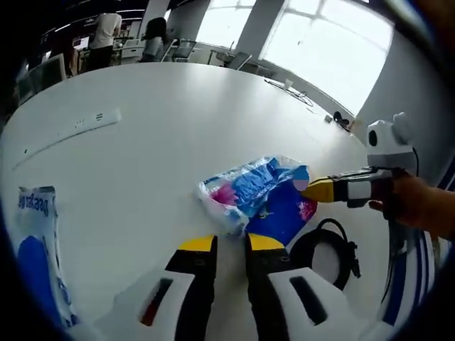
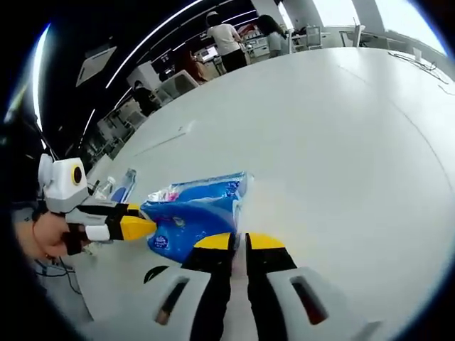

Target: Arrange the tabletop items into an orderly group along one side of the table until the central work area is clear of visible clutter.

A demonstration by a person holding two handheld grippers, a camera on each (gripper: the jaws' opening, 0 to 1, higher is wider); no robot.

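A blue tissue pack [image 1: 259, 195] lies on the white table [image 1: 156, 142], just ahead of my left gripper [image 1: 231, 241]. The left jaws stand almost together, pinching the pack's white crimped end. My right gripper [image 1: 320, 190], held in a hand, comes in from the right with its yellow tip on the pack's far end. In the right gripper view the same tissue pack [image 2: 195, 213] reaches down to my right gripper [image 2: 239, 241], whose jaws are closed on its edge. The left gripper [image 2: 138, 227] meets the pack's left end.
A second blue and white pack [image 1: 35, 241] lies at the table's left edge. A black coiled cable [image 1: 323, 249] sits right of my left jaws. A white power strip [image 1: 71, 128] lies farther off. Two bottles [image 2: 117, 186] stand near the table edge. People stand beyond the table.
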